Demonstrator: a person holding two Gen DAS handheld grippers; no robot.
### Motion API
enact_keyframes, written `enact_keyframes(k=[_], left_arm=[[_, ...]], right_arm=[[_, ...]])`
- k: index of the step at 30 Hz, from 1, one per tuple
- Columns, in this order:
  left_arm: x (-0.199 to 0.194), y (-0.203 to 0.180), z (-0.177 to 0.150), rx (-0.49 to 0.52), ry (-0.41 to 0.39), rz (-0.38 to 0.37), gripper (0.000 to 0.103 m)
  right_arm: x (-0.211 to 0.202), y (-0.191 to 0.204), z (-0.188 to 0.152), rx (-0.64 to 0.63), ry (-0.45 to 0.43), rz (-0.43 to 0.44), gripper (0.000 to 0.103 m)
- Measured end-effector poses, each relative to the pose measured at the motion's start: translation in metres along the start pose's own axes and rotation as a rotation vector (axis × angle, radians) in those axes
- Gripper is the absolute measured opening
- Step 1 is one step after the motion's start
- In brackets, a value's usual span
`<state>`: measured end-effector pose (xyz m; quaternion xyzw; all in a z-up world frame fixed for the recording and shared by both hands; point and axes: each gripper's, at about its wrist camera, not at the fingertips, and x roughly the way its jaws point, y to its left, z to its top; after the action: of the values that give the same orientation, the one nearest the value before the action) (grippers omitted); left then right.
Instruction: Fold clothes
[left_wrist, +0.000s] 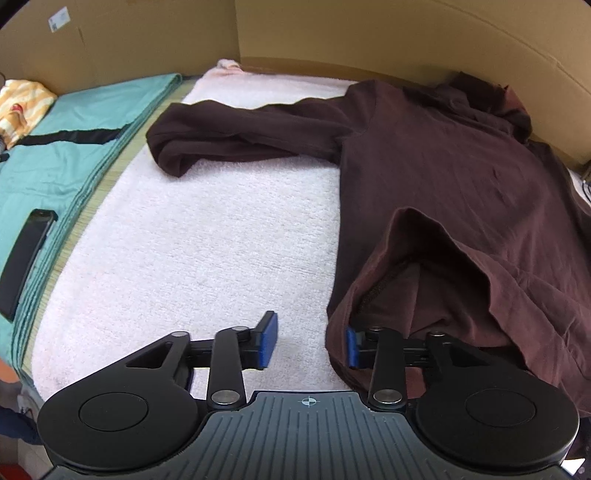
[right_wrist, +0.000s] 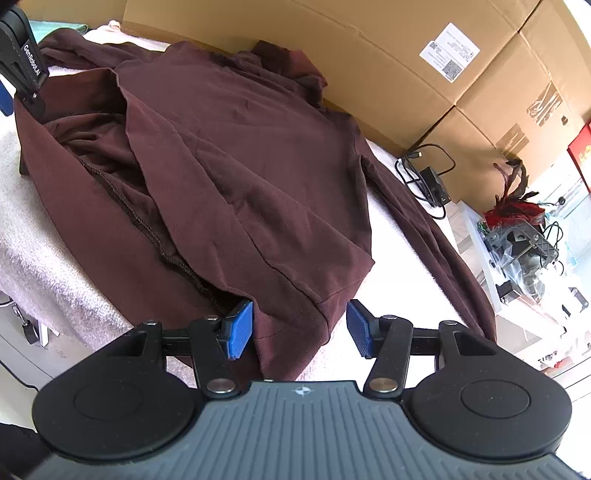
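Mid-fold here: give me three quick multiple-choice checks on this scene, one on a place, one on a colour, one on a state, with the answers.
1. Where does the black phone lie?
A. on the teal cloth
B. on the shirt
C. on a cardboard box

2. What colour is the shirt?
A. teal
B. dark maroon
C. yellow

3. How does the right gripper stand?
A. out of view
B. clamped tight on a cable
C. jaws apart, hem corner between them

Answers: 1 A, the phone rests on teal fabric at the left. 2 B, the whole garment is maroon. 3 C, a gap shows beside the right blue pad.
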<state>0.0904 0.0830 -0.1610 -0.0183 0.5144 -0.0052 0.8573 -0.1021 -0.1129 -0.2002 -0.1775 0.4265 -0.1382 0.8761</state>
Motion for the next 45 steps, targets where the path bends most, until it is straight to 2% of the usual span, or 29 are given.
enact_keyframes(k=[1,3,5,6,7,12,18,22,29,35,39,42,45], left_arm=[[0.001,-0.002,0.0,0.007,0.005,-0.007,0.019],[0.001,-0.005,-0.001,0.03,0.008,-0.034,0.004],[0.0,-0.008,-0.002,0.048,0.004,-0.045,0.0],[0.0,-0.009,-0.002,0.058,0.003,-0.049,0.0],[-0.001,-0.008,-0.002,0.061,0.002,-0.053,0.0],[-0.022,0.004,-0.004,0.048,-0.023,-0.07,0.0],[-0.051,0.017,-0.017,0.029,-0.04,-0.046,0.0],[-0.055,0.016,-0.041,0.027,0.002,-0.037,0.0],[-0.044,0.021,-0.077,-0.029,0.091,-0.023,0.0],[-0.044,0.027,-0.093,-0.068,0.073,0.008,0.014],[-0.043,0.028,-0.101,-0.075,0.039,0.042,0.036],[-0.045,0.031,-0.103,-0.07,0.011,0.056,0.049],[-0.05,0.033,-0.105,-0.083,-0.002,0.058,0.053]], right_arm=[[0.0,0.0,0.0,0.0,0.001,0.002,0.056],[0.001,0.001,0.0,-0.003,0.008,0.008,0.05],[0.003,0.001,0.0,-0.003,0.022,0.02,0.033],[0.005,0.0,0.0,0.004,0.037,0.033,0.015],[0.007,0.0,0.001,0.012,0.053,0.047,0.002],[-0.004,-0.016,0.001,0.072,0.047,0.055,0.002],[-0.027,-0.062,-0.007,0.191,0.055,0.022,0.002],[-0.031,-0.085,-0.017,0.246,0.093,0.019,0.002],[-0.02,-0.098,-0.044,0.34,0.187,0.086,0.002],[-0.012,-0.105,-0.062,0.376,0.241,0.105,0.001],[-0.01,-0.115,-0.072,0.375,0.261,0.1,0.001],[-0.011,-0.118,-0.07,0.354,0.237,0.121,0.001],[-0.008,-0.118,-0.06,0.328,0.197,0.157,0.002]])
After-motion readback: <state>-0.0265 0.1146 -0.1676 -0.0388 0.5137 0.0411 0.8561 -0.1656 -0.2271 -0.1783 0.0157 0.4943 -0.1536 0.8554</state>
